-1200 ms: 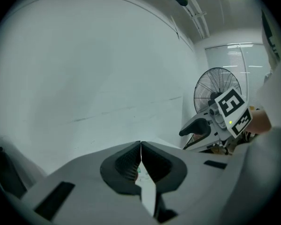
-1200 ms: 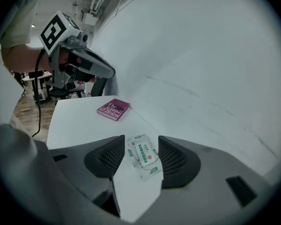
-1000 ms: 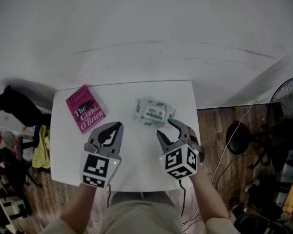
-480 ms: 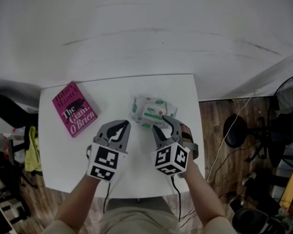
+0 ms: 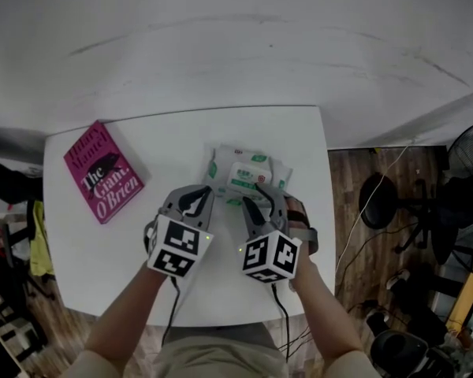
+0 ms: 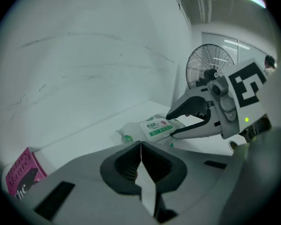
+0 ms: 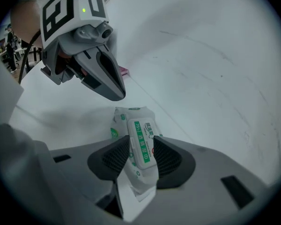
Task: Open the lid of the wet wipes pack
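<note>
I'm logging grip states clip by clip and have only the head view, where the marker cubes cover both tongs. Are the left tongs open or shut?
Observer: Shut. The left gripper view shows the left tongs closed together, with nothing between them.
Operator: And the right ones?
Observer: The right tongs stand apart and are closing, with the pack between them. I can see no grip on it yet.
Operator: Is the lid up?
Observer: No. In the right gripper view the lid lies flat on the pack, closed.
</note>
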Motion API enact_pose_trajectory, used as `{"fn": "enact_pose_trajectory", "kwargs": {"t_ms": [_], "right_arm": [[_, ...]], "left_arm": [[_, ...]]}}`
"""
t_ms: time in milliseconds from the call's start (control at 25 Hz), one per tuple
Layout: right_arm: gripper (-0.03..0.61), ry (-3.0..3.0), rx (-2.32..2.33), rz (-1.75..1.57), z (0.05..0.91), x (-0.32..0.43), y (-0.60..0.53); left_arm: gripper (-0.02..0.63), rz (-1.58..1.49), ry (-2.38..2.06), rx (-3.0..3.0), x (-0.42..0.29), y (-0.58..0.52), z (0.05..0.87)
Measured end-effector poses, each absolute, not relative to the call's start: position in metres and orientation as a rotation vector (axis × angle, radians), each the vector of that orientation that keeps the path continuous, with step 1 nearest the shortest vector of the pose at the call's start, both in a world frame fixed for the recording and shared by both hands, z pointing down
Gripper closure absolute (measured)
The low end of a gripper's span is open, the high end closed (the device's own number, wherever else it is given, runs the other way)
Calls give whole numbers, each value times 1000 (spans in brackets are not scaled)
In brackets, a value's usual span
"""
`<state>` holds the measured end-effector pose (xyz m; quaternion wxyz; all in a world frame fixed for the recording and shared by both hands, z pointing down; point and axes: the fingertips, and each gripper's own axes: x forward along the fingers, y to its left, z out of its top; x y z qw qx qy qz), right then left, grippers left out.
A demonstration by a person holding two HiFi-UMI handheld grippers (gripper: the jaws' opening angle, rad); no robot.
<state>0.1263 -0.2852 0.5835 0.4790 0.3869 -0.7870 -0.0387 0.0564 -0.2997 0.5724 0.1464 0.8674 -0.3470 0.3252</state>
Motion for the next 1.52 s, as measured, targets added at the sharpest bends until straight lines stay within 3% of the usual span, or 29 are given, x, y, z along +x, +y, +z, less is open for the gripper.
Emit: {"fn": "enact_pose_trajectory", "kwargs": {"t_ms": [320,680,1280,1520], "right_arm": [[440,-1878,947,-117,605,123,-286],[545,-1869,905,-153,610,116,-281],[554,-1960,1067,-77,582,118,-288],[557,-1914,1253,-57,566,156,-327]], "left_arm": [[591,974,-946,2447,61,-305,613],[592,1083,-943,2462,65,-306,624],[592,1049,-915,2437,65,-306,627],[592,1023,-897,2432,65,-306,629]]}}
